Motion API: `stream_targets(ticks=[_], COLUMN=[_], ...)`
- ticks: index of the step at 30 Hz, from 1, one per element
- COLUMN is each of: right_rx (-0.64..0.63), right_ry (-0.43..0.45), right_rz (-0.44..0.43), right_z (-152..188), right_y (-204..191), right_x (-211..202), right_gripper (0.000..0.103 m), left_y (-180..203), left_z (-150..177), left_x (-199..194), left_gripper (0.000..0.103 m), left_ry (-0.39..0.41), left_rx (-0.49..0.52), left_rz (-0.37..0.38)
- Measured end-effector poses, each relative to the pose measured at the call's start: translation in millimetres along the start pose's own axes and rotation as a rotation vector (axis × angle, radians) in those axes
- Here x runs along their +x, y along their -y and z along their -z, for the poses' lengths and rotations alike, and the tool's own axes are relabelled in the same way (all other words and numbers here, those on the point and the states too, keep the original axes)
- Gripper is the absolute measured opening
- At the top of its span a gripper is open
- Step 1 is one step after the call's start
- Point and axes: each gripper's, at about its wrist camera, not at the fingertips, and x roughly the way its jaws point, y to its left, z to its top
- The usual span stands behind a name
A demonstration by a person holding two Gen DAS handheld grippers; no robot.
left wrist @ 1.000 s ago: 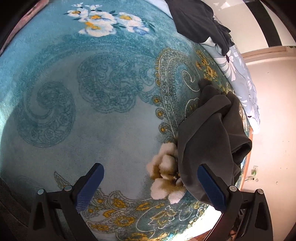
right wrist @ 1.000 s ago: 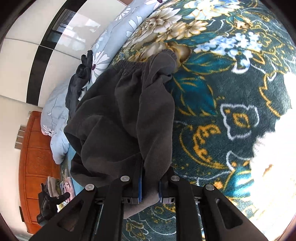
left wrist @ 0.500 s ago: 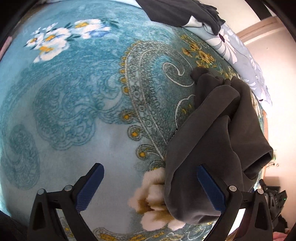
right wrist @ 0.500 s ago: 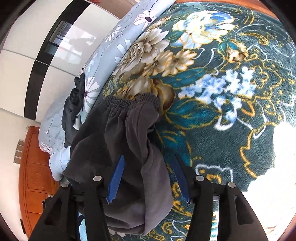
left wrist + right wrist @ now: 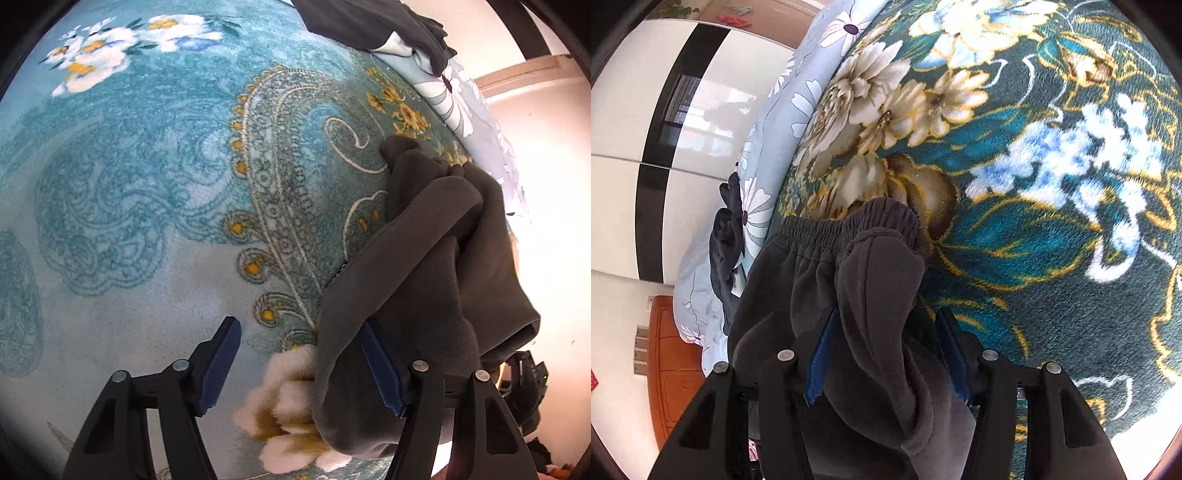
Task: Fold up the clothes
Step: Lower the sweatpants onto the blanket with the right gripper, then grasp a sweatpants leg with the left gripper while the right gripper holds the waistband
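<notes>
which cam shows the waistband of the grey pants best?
Right wrist: the elastic waistband of the grey pants lies in full view, gathers clear. Left wrist shows only bunched folds of the grey pants; no waistband can be made out.

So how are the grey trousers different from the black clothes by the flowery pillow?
The grey trousers lie bunched on the patterned blanket, lighter in colour, with a gathered stretchy waistband showing. The black clothes are much darker and lie farther away on the flowery pillow, with no gripper near them. Both are crumpled, not folded.
</notes>
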Motion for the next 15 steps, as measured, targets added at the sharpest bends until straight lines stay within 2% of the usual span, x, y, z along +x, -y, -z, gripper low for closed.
stream_targets(ticks=[2,3,4,5,7,9,11,15], right_rx=[0.006,0.004,0.0,-0.002,0.005,-0.002,-0.024,-0.124], right_ry=[-0.013,-0.014,-0.014,-0.015,-0.021,-0.03,-0.036,-0.017], right_rz=[0.003,0.011,0.022,0.029,0.008,-0.022,-0.052,-0.139], right_z=[4.8,6.9,8.5,10.1,12.4,13.9,14.7,6.6], right_y=[-2.3,-3.6,-4.7,-5.5,-6.9,-15.1,-28.0,-81.6], right_x=[3.3,3.5,3.1,2.4,-0.1,-4.3,-9.8,-26.7], right_gripper=[0.053,0.047,0.039,0.034,0.018,0.011,0.009,0.009], left_y=[4.3,6.5,8.6,10.8,11.1,9.8,8.1,2.6], left_z=[-0.1,-0.2,-0.2,-0.3,-0.7,-1.8,-6.1,-44.7], left_x=[1.5,2.2,3.0,3.7,1.5,-10.1,-26.3,-83.5], left_gripper=[0.063,0.046,0.025,0.017,0.004,0.003,0.003,0.003], left_ry=[-0.004,-0.007,-0.009,-0.011,-0.005,0.026,0.064,0.17], left_rx=[0.013,0.02,0.027,0.034,0.012,0.011,0.016,-0.032], left_rz=[-0.018,-0.026,-0.035,-0.044,-0.026,-0.026,-0.029,-0.002])
